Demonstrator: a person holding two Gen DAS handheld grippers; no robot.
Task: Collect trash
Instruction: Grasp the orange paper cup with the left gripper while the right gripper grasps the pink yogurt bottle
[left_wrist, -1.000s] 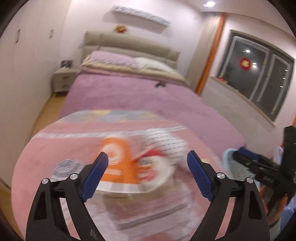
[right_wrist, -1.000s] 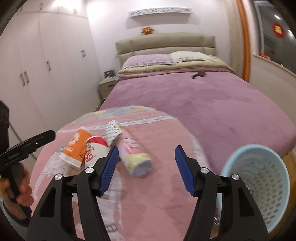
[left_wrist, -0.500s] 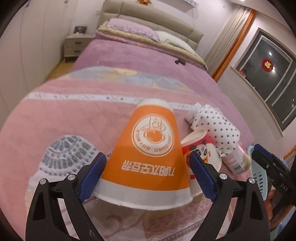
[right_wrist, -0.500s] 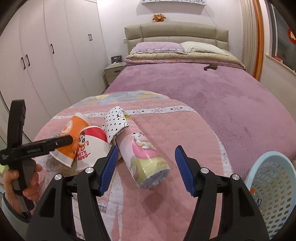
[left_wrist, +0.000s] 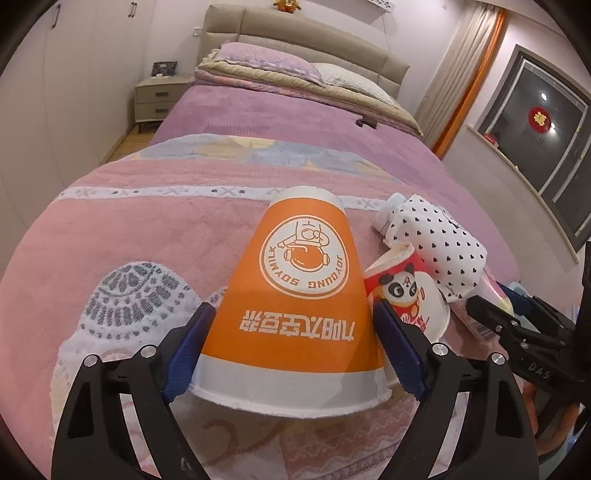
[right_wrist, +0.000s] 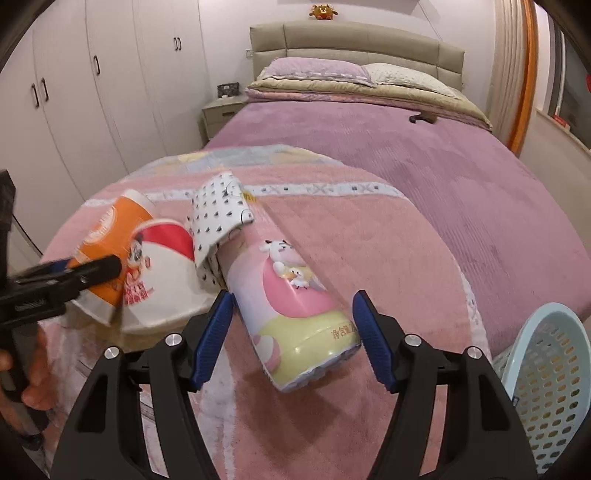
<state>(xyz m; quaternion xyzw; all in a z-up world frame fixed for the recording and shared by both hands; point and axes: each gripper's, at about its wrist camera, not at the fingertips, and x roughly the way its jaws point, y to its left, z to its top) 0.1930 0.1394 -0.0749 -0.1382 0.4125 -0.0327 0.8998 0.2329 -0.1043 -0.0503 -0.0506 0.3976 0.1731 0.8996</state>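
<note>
Trash: 2 cups (left_wrist: 303, 295), 1 bottle (right_wrist: 288, 295), 1 wrapper (right_wrist: 218, 221), 1 basket (right_wrist: 546, 376).

Your left camera looked low along its fingers, very close behind the orange cup (left_wrist: 303, 295), toward the headboard (left_wrist: 303, 33). Your right camera faced likewise, sharing that cup (right_wrist: 107, 236) and headboard (right_wrist: 354, 40).

The orange-and-white paper cup (left_wrist: 295, 295) carries a round white logo reading "JOYOUNG SOYMILK", inverted in the left wrist view, above a row of white Chinese characters. The black gripper body (left_wrist: 532, 354) at right shows "DAS". Other print is illegible.
</note>
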